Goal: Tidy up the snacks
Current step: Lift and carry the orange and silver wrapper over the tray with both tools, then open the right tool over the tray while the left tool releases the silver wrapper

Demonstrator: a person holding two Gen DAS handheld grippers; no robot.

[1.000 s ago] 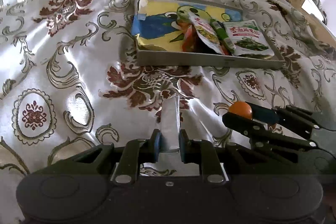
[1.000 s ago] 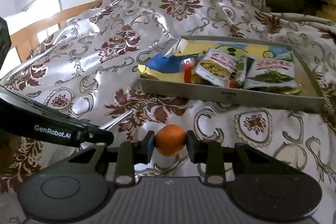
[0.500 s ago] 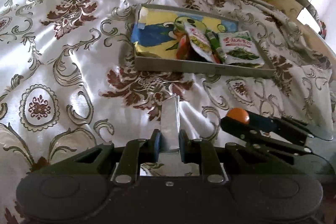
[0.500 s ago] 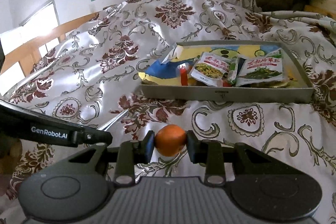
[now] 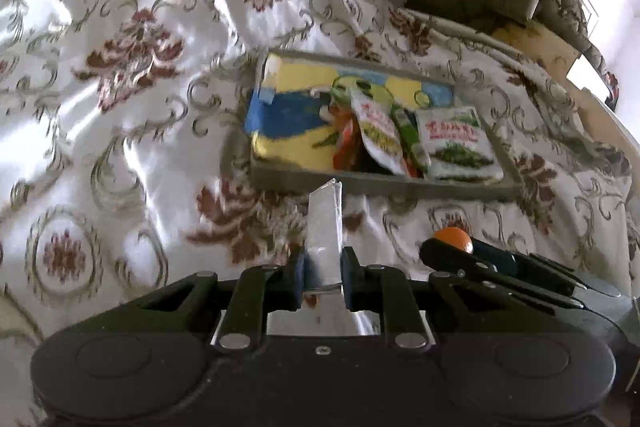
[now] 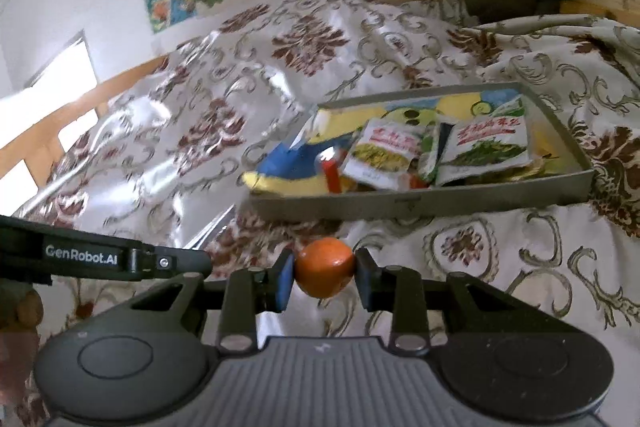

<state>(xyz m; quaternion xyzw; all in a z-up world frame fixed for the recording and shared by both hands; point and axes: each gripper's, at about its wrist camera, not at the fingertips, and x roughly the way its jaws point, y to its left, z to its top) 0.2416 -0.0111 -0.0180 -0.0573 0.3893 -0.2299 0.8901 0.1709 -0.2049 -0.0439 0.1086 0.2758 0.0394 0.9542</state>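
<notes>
Partway through. The grey tray (image 6: 420,203) on the patterned bedspread (image 5: 120,107) already holds several items: two white snack packets (image 6: 380,155), a green stick pack and a red one, bunched at its right half. Left half bare.

Two items not yet in. Left tongs (image 5: 323,273) narrow, clamped on a clear wrapped packet (image 5: 325,231); right tongs (image 6: 323,277) clamped on a small orange fruit (image 6: 323,273). Both near side, short of the tray.

Silver packet (image 5: 325,227) upright in jaws; orange ball (image 6: 323,273) clamped; snack packets (image 6: 436,151) in tray (image 6: 420,205).
</notes>
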